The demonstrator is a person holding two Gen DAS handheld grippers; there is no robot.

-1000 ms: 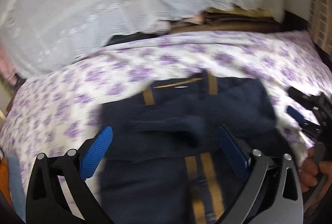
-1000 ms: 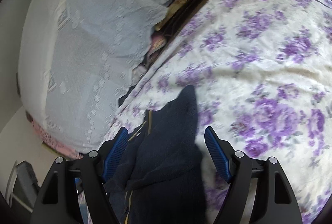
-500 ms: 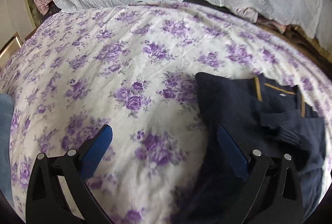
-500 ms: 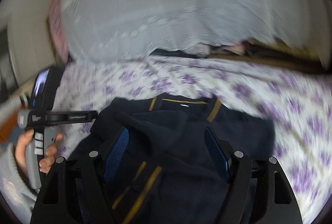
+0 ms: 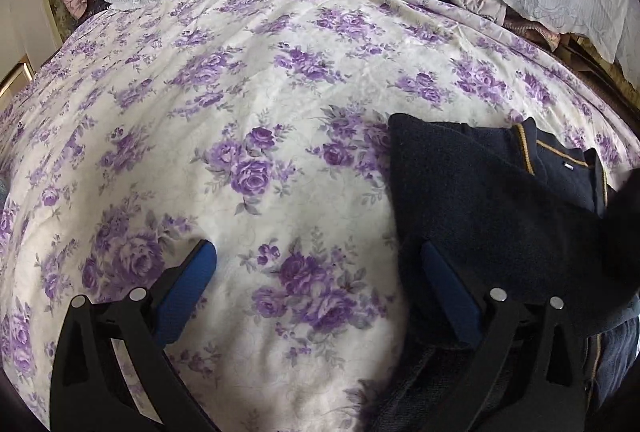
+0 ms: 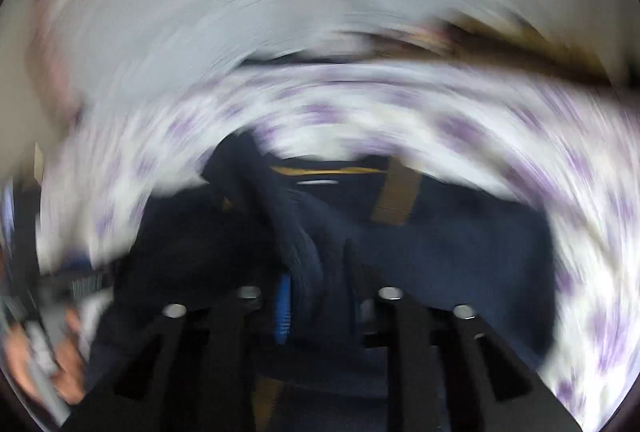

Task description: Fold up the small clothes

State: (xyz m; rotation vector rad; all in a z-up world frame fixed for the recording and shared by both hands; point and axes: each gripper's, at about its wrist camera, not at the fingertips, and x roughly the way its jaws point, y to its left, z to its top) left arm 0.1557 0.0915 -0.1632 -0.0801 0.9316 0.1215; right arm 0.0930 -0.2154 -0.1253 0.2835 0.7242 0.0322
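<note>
Navy sweater (image 5: 492, 199) on floral bed (image 5: 280, 135), right side. Soft thick knit, light, floppy; best pinched at edge or cuff. Left claw (image 5: 316, 284) released over bare sheet. Right claw (image 6: 318, 284) closing, sleeve fold (image 6: 300, 252) between pads; view blurred.

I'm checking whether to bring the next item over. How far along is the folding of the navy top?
Done: the navy top lies on the floral bedspread with a sleeve already across its front. In hand: the right tool is closing with that knit sleeve between its pads; the left tool is open over the bedspread beside the top's edge. Left: the remaining folds; the right view is too blurred to say more.
</note>
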